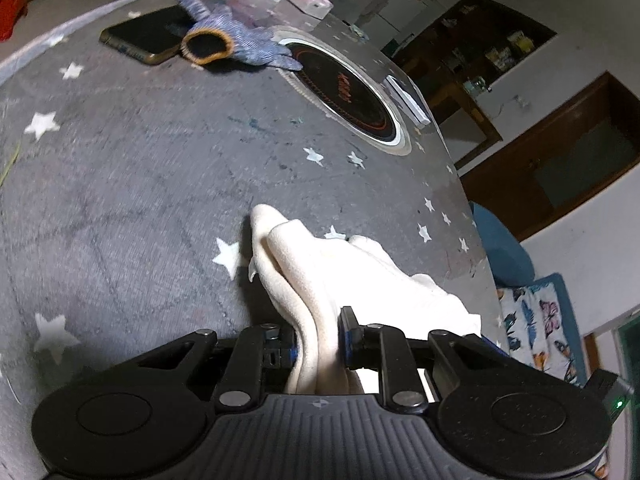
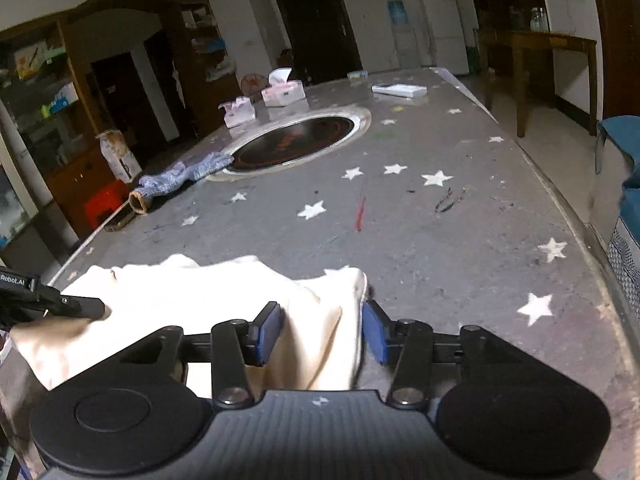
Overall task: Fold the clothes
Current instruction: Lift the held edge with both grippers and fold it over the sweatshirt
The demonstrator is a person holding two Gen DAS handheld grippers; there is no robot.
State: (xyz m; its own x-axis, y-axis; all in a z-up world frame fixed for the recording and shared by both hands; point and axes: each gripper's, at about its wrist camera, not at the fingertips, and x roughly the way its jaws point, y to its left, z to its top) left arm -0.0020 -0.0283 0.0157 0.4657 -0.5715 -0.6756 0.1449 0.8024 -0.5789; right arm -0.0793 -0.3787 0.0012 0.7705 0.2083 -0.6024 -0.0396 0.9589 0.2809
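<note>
Left gripper (image 1: 318,344): nearest my left camera, its blue-padded jaws pinch a bunched ridge of the cream-white soft fabric garment (image 1: 320,276); I hold it firmly clamped.
Right gripper (image 2: 323,330): jaws spread, one blue pad on each side of a hanging fold of the same cloth (image 2: 224,296); I judge it is not gripping, though the right pad may be brushing the hem, which is blurred.
Garment position: it lies at the near edge of the grey star-printed table cover (image 1: 120,160), heaped rather than flat, directly ahead of both sets of jaws.
Key relation: from the right camera the cloth's long axis runs leftwards, toward the left gripper's black finger (image 2: 76,307) at its far end; my right tool sits at the opposite end, so closing there would give me two corners to stretch.
Garment look: thick, soft, creased in rounded folds, overexposed where light hits.
Beyond: blue-grey knitted work glove (image 1: 236,36), well apart.
</note>
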